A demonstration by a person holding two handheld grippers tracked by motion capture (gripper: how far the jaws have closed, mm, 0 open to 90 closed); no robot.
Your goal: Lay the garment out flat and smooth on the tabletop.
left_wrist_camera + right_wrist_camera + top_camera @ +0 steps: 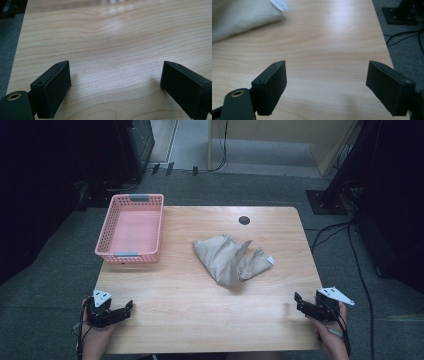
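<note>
A crumpled beige cloth (231, 258) with a small white tag lies a little right of the middle of the wooden table (200, 300); its edge (239, 17) fills the upper left of the right gripper view. A pink plastic basket (132, 228) stands at the table's far left, with nothing in it. My left gripper (125, 310) rests at the near left corner, jaws open over bare wood (115, 75). At the near right corner my right gripper (298, 301) is open too, nothing between its jaws (327, 85).
A dark round cable hole (244, 220) sits near the table's far edge. Black stands and cables (330, 200) are on the grey floor to the right; the table's right edge (387, 50) runs close to the right gripper.
</note>
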